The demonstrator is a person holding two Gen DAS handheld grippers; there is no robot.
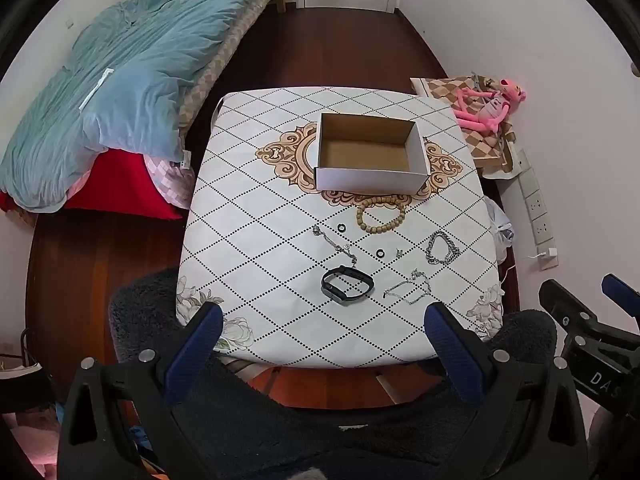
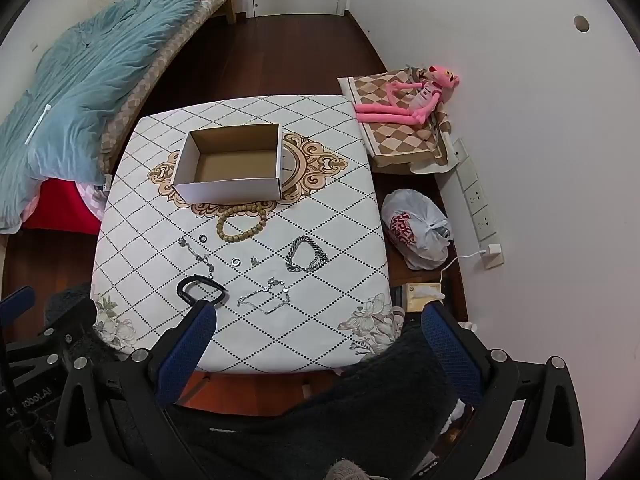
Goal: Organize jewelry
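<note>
Diamond-patterned table, open cardboard box, bead bracelet, chains, black band

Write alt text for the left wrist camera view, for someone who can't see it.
An empty cardboard box sits on a diamond-patterned table, with jewelry laid out in front of it: a wooden bead bracelet, a black wristband, silver chains and small rings. The open left claw hovers at the table's near edge, holding nothing.

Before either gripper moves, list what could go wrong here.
The thin chain is spread in loose loops, so wide fingers may snag or drop it. The two small rings lie flat and could skid away. The wooden bead bracelet sits against the box, crowding any grasp.
</note>
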